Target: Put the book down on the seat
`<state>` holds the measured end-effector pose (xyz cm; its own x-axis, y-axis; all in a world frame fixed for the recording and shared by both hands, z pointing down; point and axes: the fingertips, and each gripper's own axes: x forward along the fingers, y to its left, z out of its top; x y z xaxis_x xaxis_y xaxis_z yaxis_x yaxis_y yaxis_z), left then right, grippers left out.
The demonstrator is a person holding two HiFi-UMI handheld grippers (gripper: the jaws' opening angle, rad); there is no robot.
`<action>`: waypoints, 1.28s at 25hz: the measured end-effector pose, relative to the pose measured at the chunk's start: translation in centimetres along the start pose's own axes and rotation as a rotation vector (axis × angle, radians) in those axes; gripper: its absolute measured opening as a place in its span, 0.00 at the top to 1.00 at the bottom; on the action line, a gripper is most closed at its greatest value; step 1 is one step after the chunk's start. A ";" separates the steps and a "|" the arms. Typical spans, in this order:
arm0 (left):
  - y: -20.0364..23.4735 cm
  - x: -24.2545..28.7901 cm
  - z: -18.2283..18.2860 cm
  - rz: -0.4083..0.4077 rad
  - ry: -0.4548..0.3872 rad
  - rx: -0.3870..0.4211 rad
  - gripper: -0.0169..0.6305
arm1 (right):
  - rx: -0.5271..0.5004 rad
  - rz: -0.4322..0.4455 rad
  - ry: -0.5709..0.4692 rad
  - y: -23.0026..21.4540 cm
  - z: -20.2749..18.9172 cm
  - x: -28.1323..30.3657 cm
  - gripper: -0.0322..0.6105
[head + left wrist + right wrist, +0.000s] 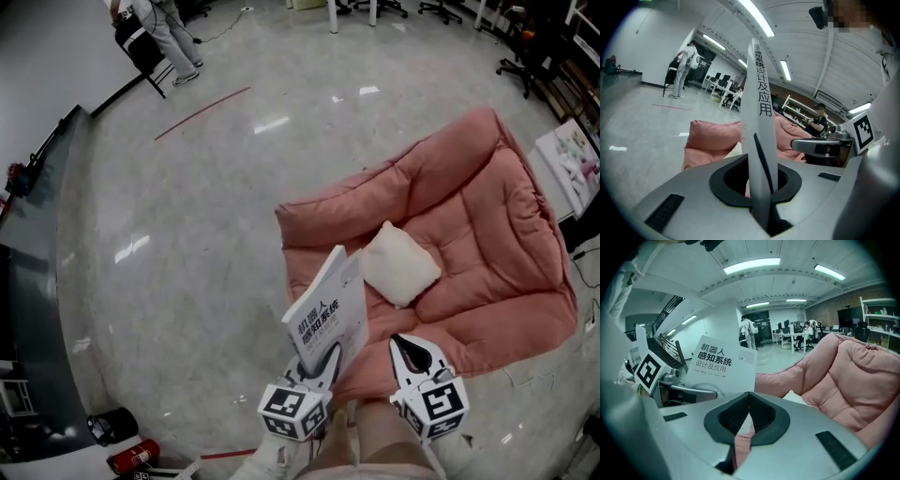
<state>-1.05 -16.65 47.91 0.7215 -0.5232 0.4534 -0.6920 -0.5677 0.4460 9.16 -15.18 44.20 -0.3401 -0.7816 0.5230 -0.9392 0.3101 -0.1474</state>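
My left gripper (323,364) is shut on the lower edge of a white book (326,317) with black print and holds it upright, just short of the near edge of the pink cushioned seat (469,216). In the left gripper view the book's spine (757,112) rises from between the jaws of the left gripper (762,199). A white pillow (398,264) lies on the seat beyond the book. My right gripper (411,345) hangs beside the book to its right, shut and holding nothing. The right gripper view shows the book's cover (724,364), the right gripper (748,394) and the seat (843,376).
A person (167,36) stands by a black chair at the far left on the pale polished floor. A dark glass counter (37,281) runs down the left side, and a red fire extinguisher (131,457) lies near its foot. Office chairs (525,52) and a white rack (572,159) stand to the right.
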 end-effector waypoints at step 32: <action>8.0 21.4 -15.3 -0.118 0.318 -0.113 0.90 | 0.178 -0.018 0.149 -8.1 -11.0 12.1 0.94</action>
<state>8.44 -22.70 72.98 0.7656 -0.2241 0.6030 -0.6152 -0.5293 0.5843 13.16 -21.19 61.01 -0.3247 -0.6934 0.6433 -0.9431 0.1858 -0.2757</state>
